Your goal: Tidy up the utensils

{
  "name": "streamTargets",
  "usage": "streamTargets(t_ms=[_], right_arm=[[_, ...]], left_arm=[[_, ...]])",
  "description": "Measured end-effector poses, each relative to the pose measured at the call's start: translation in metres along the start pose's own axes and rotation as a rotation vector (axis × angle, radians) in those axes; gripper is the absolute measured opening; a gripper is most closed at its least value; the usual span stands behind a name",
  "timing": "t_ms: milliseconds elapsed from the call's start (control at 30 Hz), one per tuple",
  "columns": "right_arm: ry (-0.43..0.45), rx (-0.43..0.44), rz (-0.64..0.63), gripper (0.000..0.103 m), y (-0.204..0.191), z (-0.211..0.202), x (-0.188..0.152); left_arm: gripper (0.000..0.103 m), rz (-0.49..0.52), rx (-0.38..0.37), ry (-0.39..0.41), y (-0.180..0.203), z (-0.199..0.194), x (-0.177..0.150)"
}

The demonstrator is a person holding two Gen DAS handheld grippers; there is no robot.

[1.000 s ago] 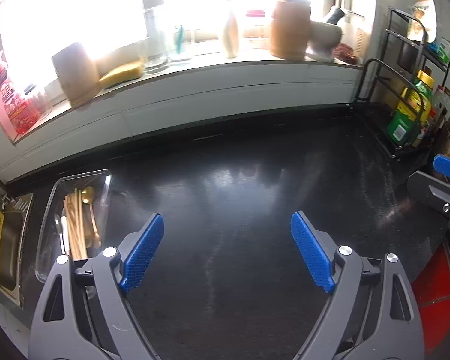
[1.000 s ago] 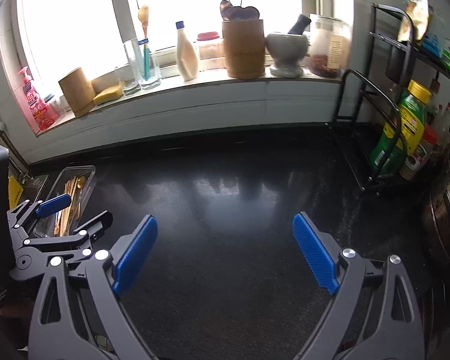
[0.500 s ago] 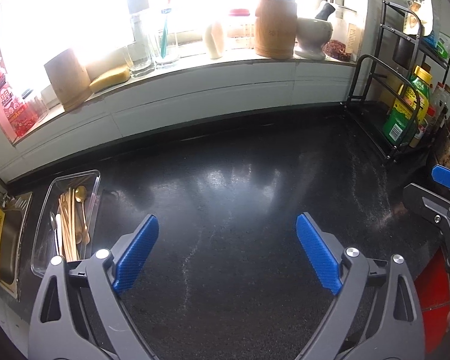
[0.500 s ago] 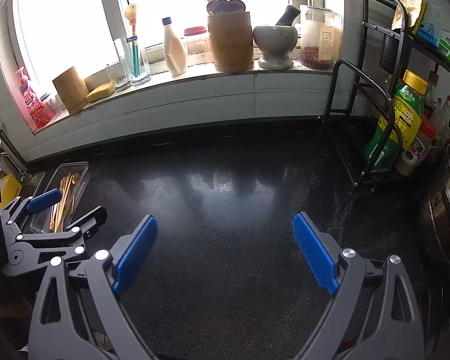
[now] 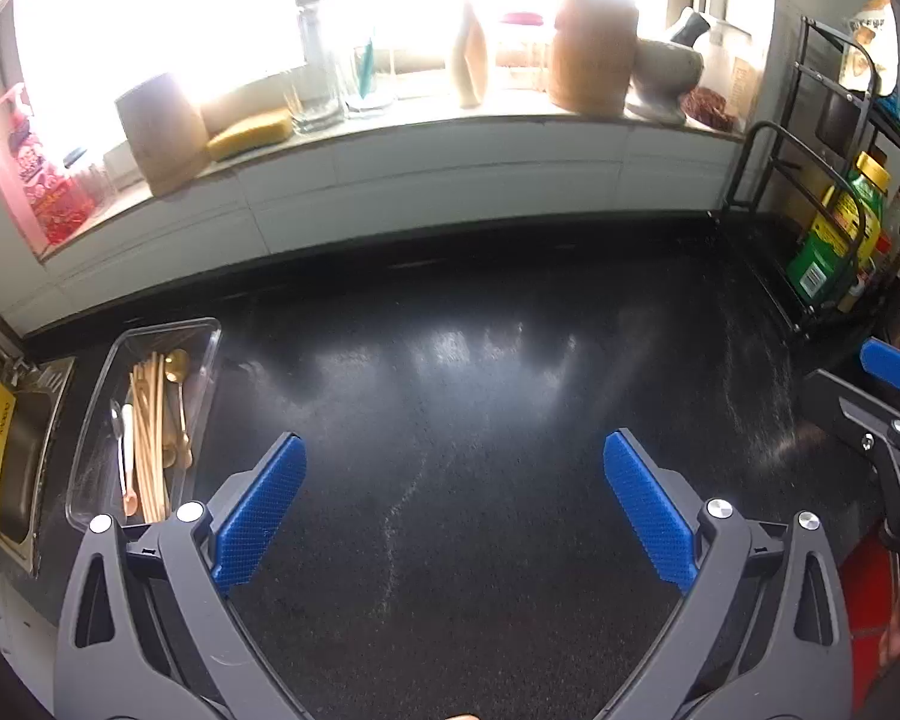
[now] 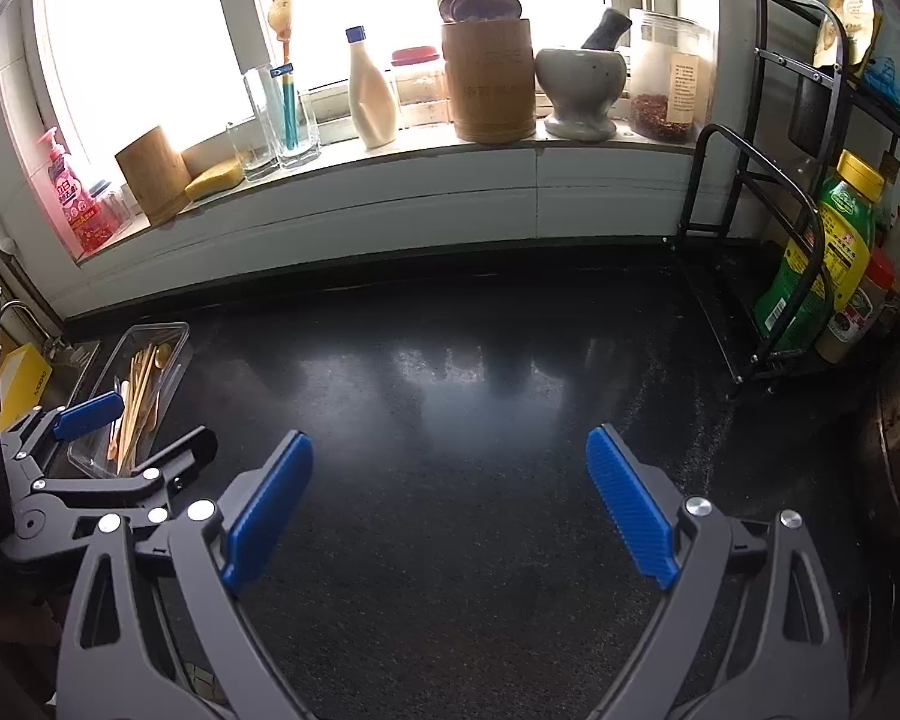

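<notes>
A clear plastic tray (image 5: pixel 99 420) lies at the left of the black counter; it also shows in the right wrist view (image 6: pixel 171 339). In it lie wooden chopsticks (image 5: pixel 150 444), a gold spoon (image 5: pixel 178 367) and a white spoon (image 5: pixel 127 450). My left gripper (image 5: pixel 453 504) is open and empty above the bare counter, to the right of the tray. My right gripper (image 6: pixel 450 501) is open and empty over the counter's middle. The left gripper also shows at the lower left of the right wrist view (image 6: pixel 138 429), beside the tray.
A bamboo utensil holder (image 6: pixel 489 81), a sauce bottle (image 6: pixel 371 90), a mortar (image 6: pixel 581 90), glasses and a sponge (image 6: pixel 213 177) stand on the windowsill. A black wire rack (image 6: pixel 768 252) with bottles stands at the right. A sink (image 5: pixel 21 450) lies left of the tray.
Both grippers stay open and empty. The left wrist view has tilted and shifted slightly, so the tray now sits a little higher and larger at the left. The right wrist view has moved a little closer.
</notes>
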State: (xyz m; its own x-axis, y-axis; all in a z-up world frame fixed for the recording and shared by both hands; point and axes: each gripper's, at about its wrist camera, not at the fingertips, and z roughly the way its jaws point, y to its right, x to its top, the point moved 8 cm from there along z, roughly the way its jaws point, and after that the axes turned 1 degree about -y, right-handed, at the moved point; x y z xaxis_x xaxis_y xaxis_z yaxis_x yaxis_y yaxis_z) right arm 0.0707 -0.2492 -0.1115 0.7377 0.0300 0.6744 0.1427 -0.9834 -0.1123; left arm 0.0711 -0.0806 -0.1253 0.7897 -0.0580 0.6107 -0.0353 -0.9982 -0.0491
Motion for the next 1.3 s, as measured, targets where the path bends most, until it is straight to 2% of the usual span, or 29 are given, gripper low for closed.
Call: streamTargets(t_ms=[200, 800, 1100, 1300], right_arm=[[-0.002, 0.005, -0.007, 0.09, -0.004, 0.0, 0.0], [-0.011, 0.012, -0.023, 0.09, -0.011, 0.001, -0.001], [-0.014, 0.008, -0.02, 0.09, -0.01, 0.002, -0.002], [-0.014, 0.009, -0.022, 0.09, -0.009, 0.003, -0.001]], left_arm=[[0.097, 0.011, 0.025, 0.004, -0.005, 0.0, 0.002], [0.097, 0.008, 0.019, -0.006, -0.011, -0.001, -0.001], [0.097, -0.044, 0.019, 0.071, -0.015, -0.015, 0.004], [0.097, -0.032, 0.006, 0.079, -0.011, -0.017, 0.004]])
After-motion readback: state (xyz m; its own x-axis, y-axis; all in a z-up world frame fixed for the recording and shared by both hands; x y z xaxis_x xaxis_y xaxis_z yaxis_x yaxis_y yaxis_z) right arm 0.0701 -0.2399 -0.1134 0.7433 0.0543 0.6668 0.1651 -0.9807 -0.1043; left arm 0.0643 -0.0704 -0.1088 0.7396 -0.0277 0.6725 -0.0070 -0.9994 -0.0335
